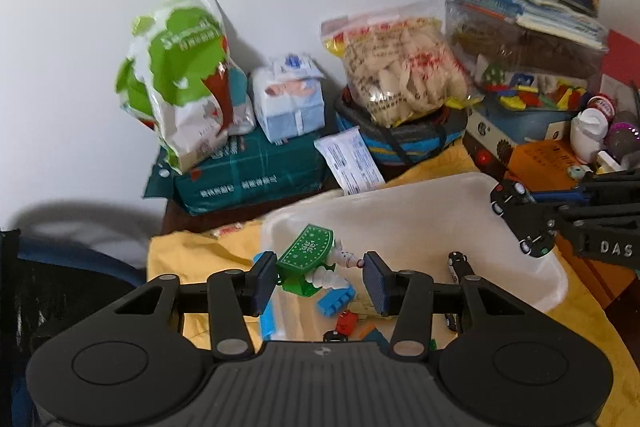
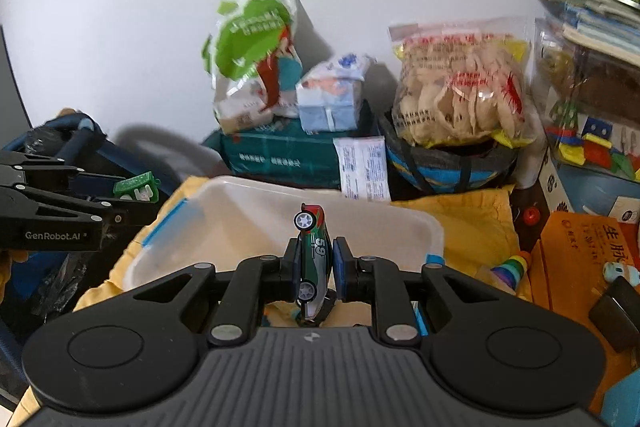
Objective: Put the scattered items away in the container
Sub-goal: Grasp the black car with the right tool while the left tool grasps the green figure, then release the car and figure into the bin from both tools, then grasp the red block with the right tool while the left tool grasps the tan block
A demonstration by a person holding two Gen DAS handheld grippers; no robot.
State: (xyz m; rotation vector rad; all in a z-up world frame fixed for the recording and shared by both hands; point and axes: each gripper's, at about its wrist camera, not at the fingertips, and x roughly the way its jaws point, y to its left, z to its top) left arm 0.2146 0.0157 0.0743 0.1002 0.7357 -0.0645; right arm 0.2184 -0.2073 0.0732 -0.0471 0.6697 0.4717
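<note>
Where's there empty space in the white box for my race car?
The white box is bare across its far half, along the back wall next to the yellow cloth. Its near end is crowded: a blue block, a red car and more small toys.

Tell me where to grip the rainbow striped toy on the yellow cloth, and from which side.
Grip the rainbow striped toy across its middle bands, coming from above. It looks tapered and lies tilted on the yellow cloth, so a mid-body pinch should slip less than one at either end; the orange box crowds its right side.
</note>
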